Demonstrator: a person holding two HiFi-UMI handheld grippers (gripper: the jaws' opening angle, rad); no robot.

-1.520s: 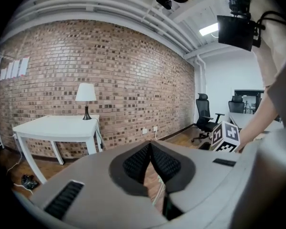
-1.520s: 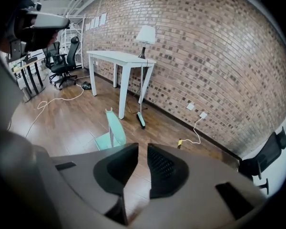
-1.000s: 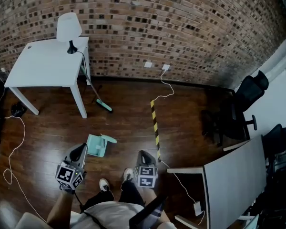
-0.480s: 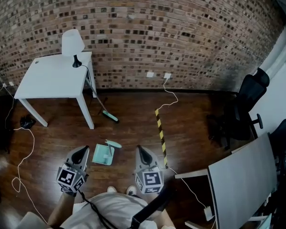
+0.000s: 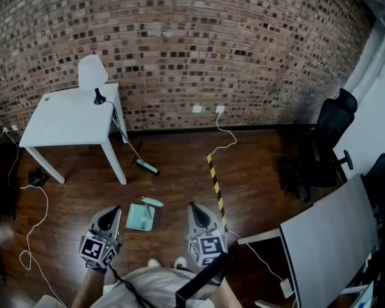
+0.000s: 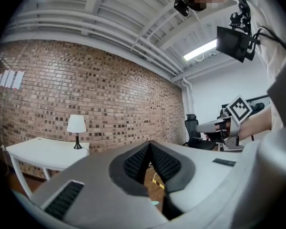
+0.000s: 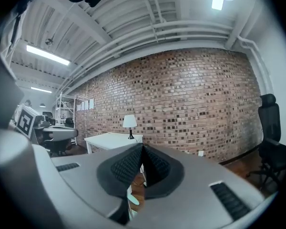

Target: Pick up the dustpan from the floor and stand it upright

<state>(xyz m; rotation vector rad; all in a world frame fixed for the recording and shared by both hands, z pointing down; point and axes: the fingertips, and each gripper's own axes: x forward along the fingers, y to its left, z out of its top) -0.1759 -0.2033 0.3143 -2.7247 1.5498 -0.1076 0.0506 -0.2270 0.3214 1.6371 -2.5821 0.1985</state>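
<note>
Both grippers are held out level in front of the person, pointing toward the brick wall (image 5: 231, 43), marker cubes facing up. The left gripper (image 5: 112, 212) sits at 8 o'clock of the dustpan (image 5: 142, 217) and the right gripper (image 5: 193, 208) at 4 o'clock, both clear of it. On each, the fingers are pressed together at the tips with nothing between them. The teal dustpan lies on the wooden floor (image 5: 179, 178). At its 12 o'clock a broom (image 5: 146, 166) leans against the white desk (image 5: 67, 117).
</note>
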